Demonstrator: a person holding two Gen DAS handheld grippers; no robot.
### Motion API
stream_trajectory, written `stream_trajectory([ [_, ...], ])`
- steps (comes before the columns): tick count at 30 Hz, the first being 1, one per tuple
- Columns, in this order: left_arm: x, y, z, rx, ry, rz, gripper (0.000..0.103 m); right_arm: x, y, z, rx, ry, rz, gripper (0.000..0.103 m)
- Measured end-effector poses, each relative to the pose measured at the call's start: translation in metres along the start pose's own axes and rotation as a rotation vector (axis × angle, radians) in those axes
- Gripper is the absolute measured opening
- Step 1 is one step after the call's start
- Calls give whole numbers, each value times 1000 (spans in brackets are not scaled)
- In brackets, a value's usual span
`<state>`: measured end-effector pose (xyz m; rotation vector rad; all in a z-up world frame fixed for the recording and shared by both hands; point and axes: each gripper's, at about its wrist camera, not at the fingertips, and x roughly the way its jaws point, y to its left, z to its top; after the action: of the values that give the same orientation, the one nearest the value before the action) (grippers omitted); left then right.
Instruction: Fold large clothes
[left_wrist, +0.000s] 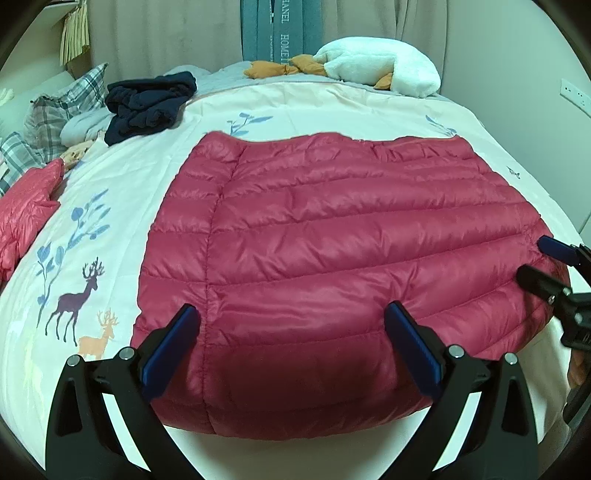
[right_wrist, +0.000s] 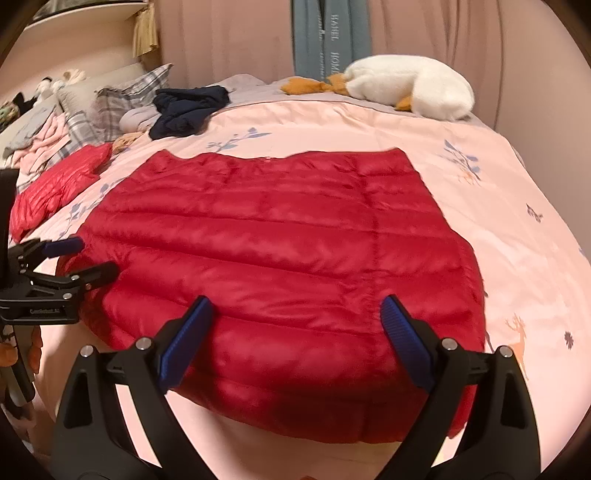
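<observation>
— From my left wrist feed, the down jacket (left_wrist: 332, 236) reads deep red, quilted in horizontal bands. What do you get?

— Brighter red on my right one. The bedsheet (left_wrist: 122, 177) under it is pale pink, printed with blue leaves, a maroon deer (left_wrist: 74, 299) and an orange one.

— I see blue pads (left_wrist: 177, 343) on black gripper arms.

— Same here. Farther back: a navy garment (right_wrist: 188, 109), grey plaid pillows (right_wrist: 122, 96), a white goose plush (right_wrist: 410, 83) with orange feet.
</observation>
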<state>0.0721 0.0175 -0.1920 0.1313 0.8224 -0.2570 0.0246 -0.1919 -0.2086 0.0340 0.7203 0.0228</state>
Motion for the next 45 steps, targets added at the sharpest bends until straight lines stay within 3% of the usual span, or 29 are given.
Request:
stream_trajectory([
  [16, 8, 6, -2, -28, 35, -36, 102, 14, -12, -5, 53, 45, 32, 96],
  [23, -4, 7, 14, -33, -11, -34, 102, -1, -17, 17, 82, -11, 72, 95],
  [31, 16, 1, 46, -37, -12, -34, 102, 19, -11, 51, 107, -44, 88, 95],
  [39, 44, 2, 55, -44, 41, -29, 102, 60, -3, 51, 90, 40, 42, 96],
  [45, 50, 3, 54, -38, 64, -30, 102, 64, -1, 52, 88, 73, 43, 96],
])
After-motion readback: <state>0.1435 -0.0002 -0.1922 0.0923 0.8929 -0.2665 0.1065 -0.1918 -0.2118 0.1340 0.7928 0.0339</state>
